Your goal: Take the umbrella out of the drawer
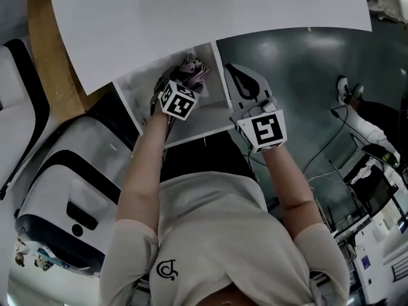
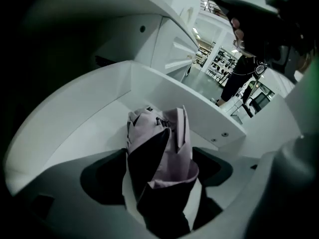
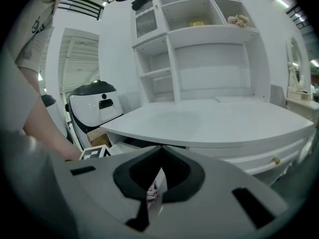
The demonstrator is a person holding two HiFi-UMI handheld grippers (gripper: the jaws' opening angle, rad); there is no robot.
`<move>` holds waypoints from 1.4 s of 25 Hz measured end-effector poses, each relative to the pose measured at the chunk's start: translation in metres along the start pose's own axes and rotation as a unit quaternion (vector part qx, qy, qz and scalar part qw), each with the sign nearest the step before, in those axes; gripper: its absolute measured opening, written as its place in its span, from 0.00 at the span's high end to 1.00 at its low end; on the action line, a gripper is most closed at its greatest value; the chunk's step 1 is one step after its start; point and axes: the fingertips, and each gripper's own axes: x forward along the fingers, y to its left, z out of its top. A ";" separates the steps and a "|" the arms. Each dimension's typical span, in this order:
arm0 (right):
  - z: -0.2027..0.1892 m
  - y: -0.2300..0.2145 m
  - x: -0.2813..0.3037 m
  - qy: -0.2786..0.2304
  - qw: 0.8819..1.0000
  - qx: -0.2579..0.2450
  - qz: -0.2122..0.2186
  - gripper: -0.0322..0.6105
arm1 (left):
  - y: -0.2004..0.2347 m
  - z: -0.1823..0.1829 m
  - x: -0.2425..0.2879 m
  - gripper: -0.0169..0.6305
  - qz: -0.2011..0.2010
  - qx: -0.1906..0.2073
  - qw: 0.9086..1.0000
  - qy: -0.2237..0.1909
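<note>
Now left claw [image 2: 162, 176] released, spread wide around folded lilac-and-dark umbrella [image 2: 160, 143] lying in open white drawer [image 1: 197, 134]; right claw [image 3: 160, 151] clenched, empty, by drawer's right wall; white surface [image 1: 210, 11] overhangs drawer's back

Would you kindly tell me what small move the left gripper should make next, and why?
Probably close the left gripper on the folded umbrella: its fingers stand open on either side of it in the open drawer and do not seem to press it yet, so a grip must come before lifting.
</note>
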 end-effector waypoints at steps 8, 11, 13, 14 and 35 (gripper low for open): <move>-0.015 -0.012 0.002 0.011 1.000 0.018 -0.011 0.94 | 0.018 -0.004 0.016 0.35 0.072 0.012 0.997 0.023; -0.022 -0.016 0.001 0.015 0.999 0.027 -0.014 0.94 | 0.022 -0.004 0.015 0.48 0.093 0.004 0.996 0.020; -0.021 -0.017 0.000 0.015 1.000 0.023 -0.014 0.94 | 0.022 -0.004 0.013 0.53 0.090 -0.003 0.996 0.018; -0.021 -0.018 0.000 0.015 1.000 0.023 -0.015 0.94 | 0.022 -0.005 0.012 0.54 0.088 -0.005 0.996 0.018; 0.042 -0.002 -0.036 -0.028 1.000 0.011 0.003 0.94 | -0.001 0.033 -0.067 0.62 0.054 0.009 0.997 -0.048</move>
